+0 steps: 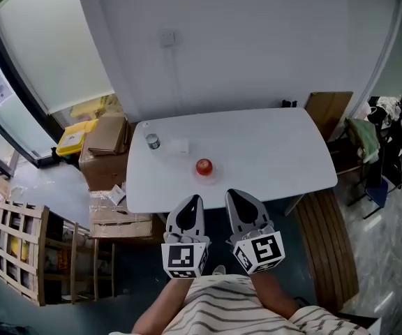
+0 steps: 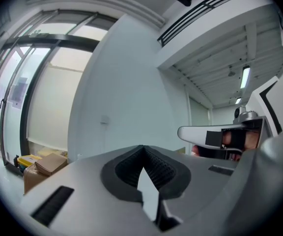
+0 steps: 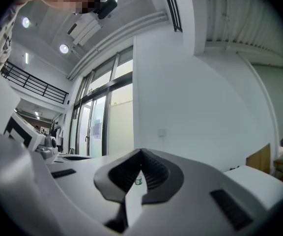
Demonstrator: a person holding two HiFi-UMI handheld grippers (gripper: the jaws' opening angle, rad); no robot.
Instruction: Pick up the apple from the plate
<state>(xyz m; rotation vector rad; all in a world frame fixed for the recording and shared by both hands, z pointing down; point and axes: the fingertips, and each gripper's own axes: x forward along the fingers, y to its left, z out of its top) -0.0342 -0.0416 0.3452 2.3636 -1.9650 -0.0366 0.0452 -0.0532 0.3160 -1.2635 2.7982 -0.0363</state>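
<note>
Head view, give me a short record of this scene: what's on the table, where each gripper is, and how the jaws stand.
table: white table against the wall
apple: red apple near the table's front edge, on a pale plate that is hard to make out
can: small can toward the table's left end
left gripper: left gripper at the near edge, jaws together, empty
right gripper: right gripper beside it, jaws together, empty
contact: neither gripper touches the apple
</note>
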